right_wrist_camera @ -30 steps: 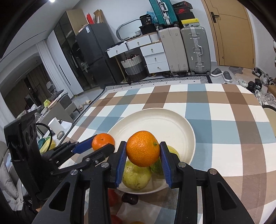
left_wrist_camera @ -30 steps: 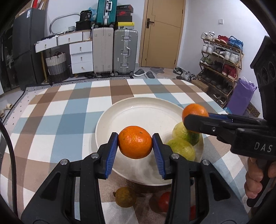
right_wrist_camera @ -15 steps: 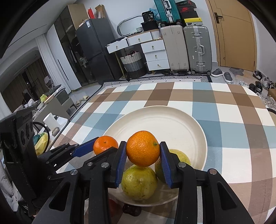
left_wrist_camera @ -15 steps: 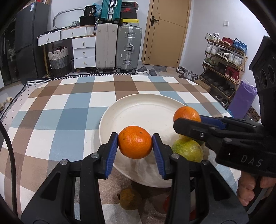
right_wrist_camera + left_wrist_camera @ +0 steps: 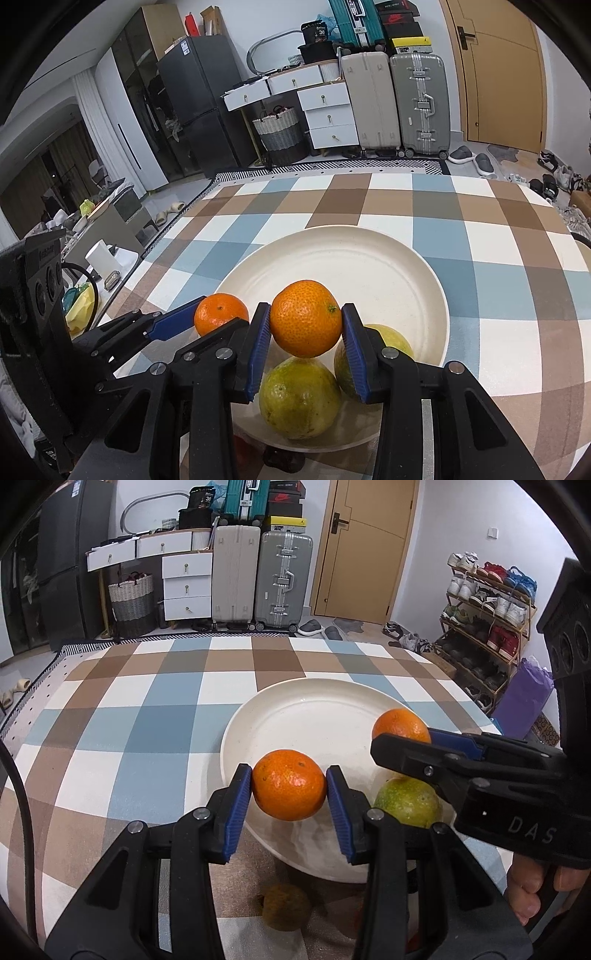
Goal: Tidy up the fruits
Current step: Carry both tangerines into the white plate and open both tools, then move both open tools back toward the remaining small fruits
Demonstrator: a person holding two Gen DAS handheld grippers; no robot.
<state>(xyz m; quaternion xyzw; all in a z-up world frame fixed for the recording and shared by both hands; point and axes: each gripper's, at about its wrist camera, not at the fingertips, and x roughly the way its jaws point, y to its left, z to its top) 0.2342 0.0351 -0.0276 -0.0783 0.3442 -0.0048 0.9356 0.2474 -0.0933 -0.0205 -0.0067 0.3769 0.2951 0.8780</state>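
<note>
Orange and round, a mandarin sits squarely between the blue pads of the left gripper, whose jaws are clamped on its two sides, holding it above the near left rim of the white plate. A second mandarin is pinched the same way in the right gripper, raised over two green-yellow fruits that lie at the near edge of the plate. Under the plate lies the checked cloth of the desk.
</note>
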